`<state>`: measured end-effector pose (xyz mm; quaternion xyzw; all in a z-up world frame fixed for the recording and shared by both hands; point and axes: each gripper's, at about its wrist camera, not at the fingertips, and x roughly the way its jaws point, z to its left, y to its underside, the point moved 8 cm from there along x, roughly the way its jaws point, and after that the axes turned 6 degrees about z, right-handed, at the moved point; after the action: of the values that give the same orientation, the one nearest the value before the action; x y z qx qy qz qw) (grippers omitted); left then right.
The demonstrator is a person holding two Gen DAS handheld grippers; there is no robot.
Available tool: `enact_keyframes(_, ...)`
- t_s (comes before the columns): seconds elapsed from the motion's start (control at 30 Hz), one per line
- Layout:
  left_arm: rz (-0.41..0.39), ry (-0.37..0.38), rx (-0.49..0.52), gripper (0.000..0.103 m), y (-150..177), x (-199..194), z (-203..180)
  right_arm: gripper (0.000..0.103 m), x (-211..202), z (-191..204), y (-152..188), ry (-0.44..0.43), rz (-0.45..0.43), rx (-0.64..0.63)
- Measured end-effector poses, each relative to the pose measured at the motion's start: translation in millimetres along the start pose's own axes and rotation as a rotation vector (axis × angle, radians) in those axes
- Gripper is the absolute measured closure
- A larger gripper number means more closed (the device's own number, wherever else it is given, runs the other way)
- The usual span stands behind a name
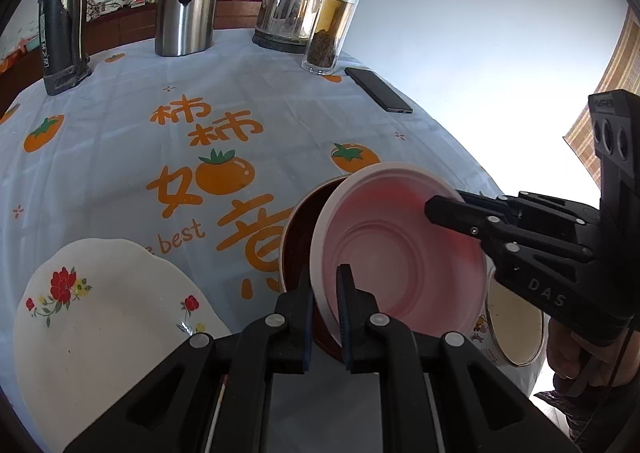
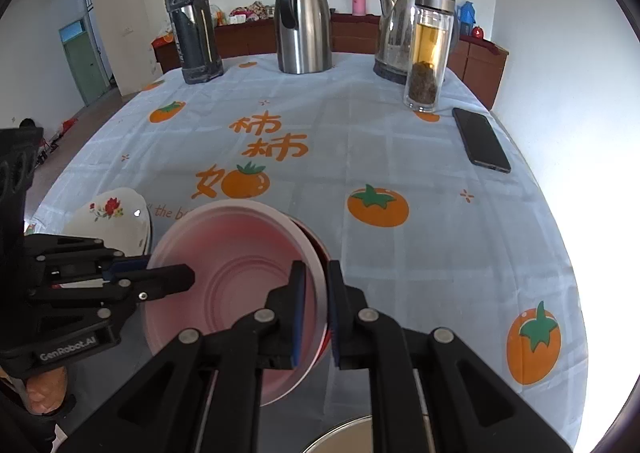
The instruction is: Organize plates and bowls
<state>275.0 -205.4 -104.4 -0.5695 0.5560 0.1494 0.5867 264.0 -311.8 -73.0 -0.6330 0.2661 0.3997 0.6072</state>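
I have the pink bowl (image 1: 400, 249) pinched by opposite rims, my left gripper (image 1: 325, 317) and right gripper (image 2: 316, 313) both clamped on it, tilted just above the brown bowl (image 1: 300, 229) directly beneath both.

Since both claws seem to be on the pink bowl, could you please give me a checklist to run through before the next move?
1. Left claw shut on pink bowl rim: ok.
2. Right claw shut on the opposite rim: ok.
3. Pink bowl level: not ok, tilted.
4. Dark red bowl right behind it: ok.
5. Floral plate apart from the bowls: ok.
6. Enamel mug clear of pink bowl: cannot tell.
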Motion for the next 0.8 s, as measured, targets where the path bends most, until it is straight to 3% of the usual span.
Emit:
enact_keyframes(0.43, 0.007, -0.002, -0.020, 0.093, 1, 1, 4, 0.064, -22, -5, 6, 0.017, -0.070, 0.001)
enact_keyframes(0.47, 0.008, -0.001, -0.023, 0.093, 1, 1, 5, 0.065, -24, -7, 4, 0.012, -0.090, 0.006)
enact_keyframes(0.53, 0.011, -0.004, -0.027, 0.093, 1, 1, 6, 0.068, -26, -10, 3, 0.092, -0.118, -0.021)
enact_keyframes(0.6, 0.011, 0.002, -0.024, 0.093, 1, 1, 5, 0.084, -25, -8, 3, 0.147, -0.122, -0.068)
enact_keyframes(0.63, 0.009, 0.002, -0.022, 0.093, 1, 0, 4, 0.088, -21, -5, 4, 0.135, -0.099, -0.081)
enact_keyframes(0.8, 0.012, -0.002, -0.032, 0.093, 1, 2, 8, 0.089, -20, -2, 9, 0.107, -0.093, -0.082)
